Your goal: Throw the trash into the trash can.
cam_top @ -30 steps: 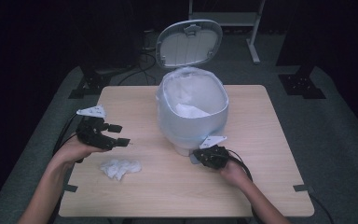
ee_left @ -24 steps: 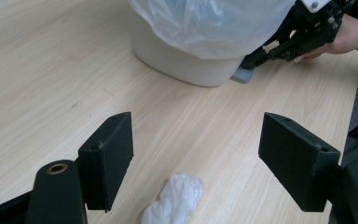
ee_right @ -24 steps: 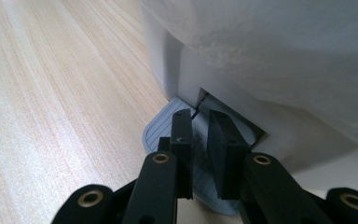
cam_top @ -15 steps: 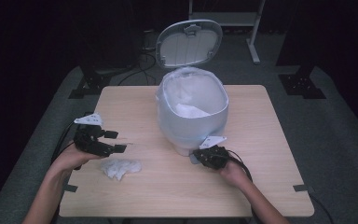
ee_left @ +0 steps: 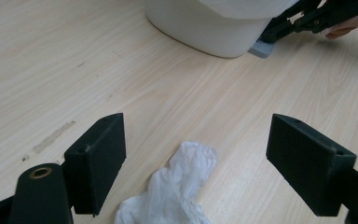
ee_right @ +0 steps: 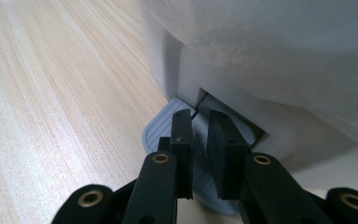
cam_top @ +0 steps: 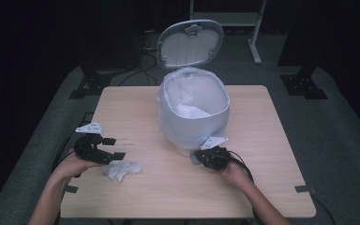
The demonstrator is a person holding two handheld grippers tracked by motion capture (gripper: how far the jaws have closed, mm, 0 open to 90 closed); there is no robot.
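Where dark carpet surrounds it, the wooden table (cam_top: 262, 140) holds a bin (cam_top: 193, 112).

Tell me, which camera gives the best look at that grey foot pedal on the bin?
The right gripper view: the ribbed grey pedal sits close up, under the right gripper. The left gripper view shows just its grey corner, far off. The high view shows only a sliver.
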